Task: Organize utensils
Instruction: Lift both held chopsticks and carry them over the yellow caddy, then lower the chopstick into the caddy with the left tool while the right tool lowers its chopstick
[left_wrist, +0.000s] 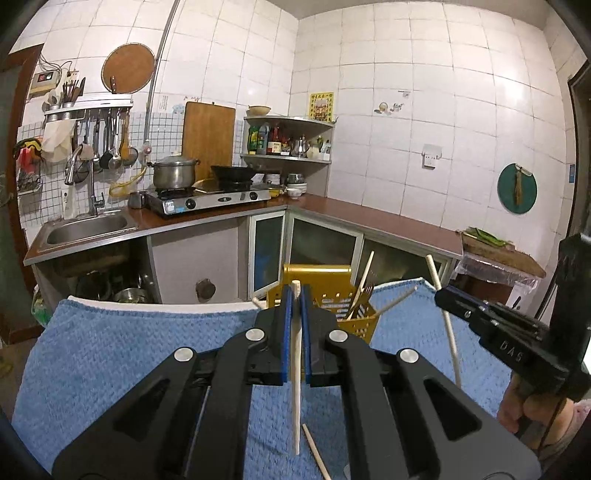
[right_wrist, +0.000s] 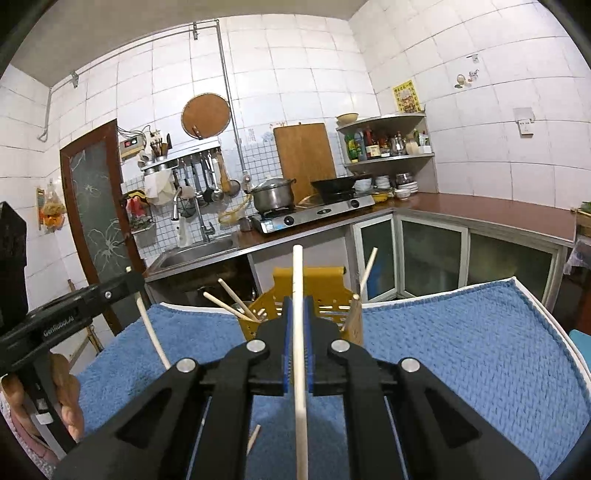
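The left gripper (left_wrist: 295, 295) is clamped tight on a pale chopstick (left_wrist: 295, 387), its blue pads pinching the stick close to the upper end so most of the length hangs down toward the blue towel (left_wrist: 129, 350). A loose chopstick (left_wrist: 317, 452) lies on the towel just beside that hanging tip. Ahead stands the yellow utensil caddy (left_wrist: 354, 317), already holding several chopsticks and a fork (left_wrist: 367, 290). The right gripper (right_wrist: 297, 306) is likewise closed on a second chopstick (right_wrist: 298, 332), held nearer its middle, the top pointing up past the caddy's back.

These sticks look light, stiff and smooth (likely to swivel in a pinch grip), so a hold near mid-length seems steadier. Both grippers sit level, side by side, fingers aimed at the caddy.
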